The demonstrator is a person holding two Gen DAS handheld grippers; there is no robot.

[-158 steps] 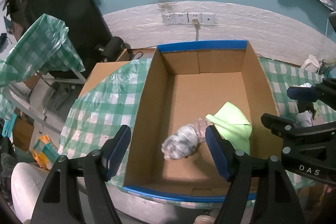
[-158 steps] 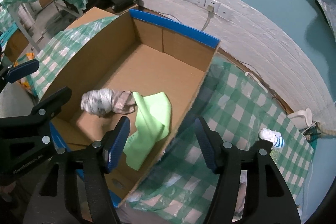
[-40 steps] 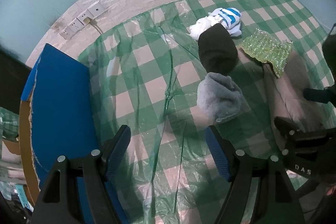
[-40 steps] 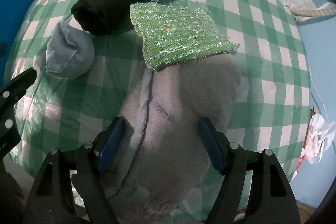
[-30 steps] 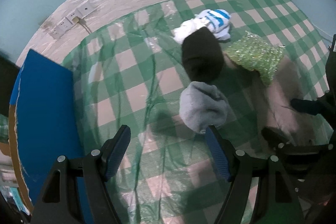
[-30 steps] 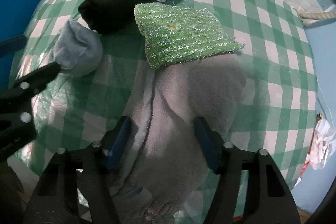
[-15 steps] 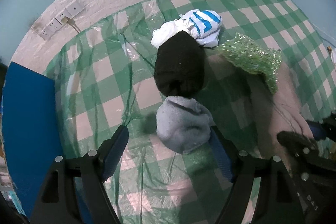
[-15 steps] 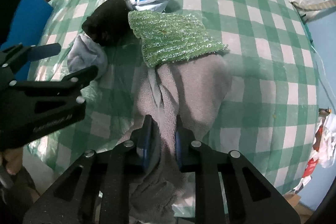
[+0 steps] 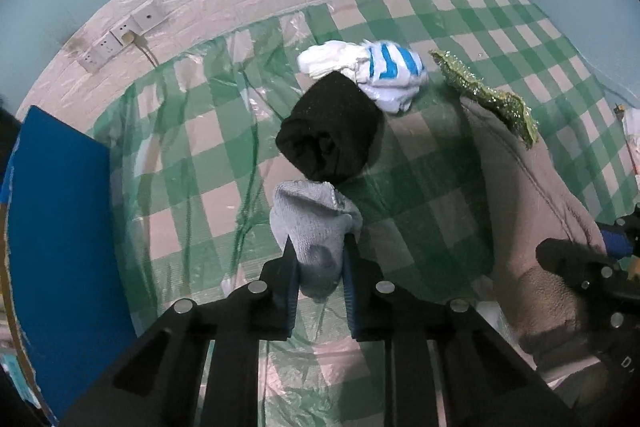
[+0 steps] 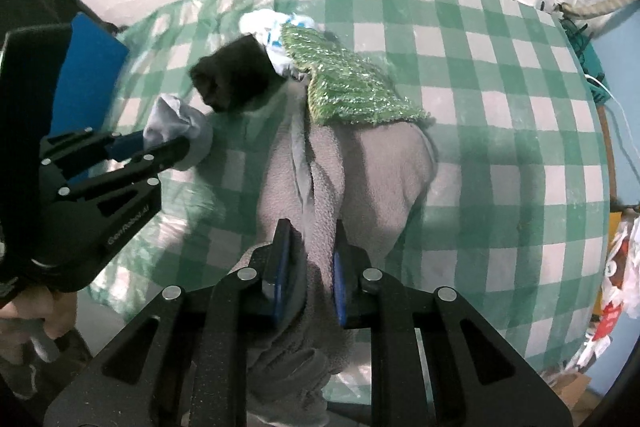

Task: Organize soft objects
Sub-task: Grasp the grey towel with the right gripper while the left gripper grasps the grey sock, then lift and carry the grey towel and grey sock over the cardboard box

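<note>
Left wrist view shows the left gripper closing, its pads already pinching the grey sock bundle at 6 o'clock from the black roll. The right gripper, nearly closed, clamps a fold of the beige towel. Lift both straight and slowly, so the green sparkly cloth draped on the towel's far end slides off rather than dragging along.

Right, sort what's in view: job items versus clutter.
Job: grey sock in left gripper; beige towel in right gripper; black sock; striped sock; green cloth.
Clutter: wall sockets; wrappers.
</note>
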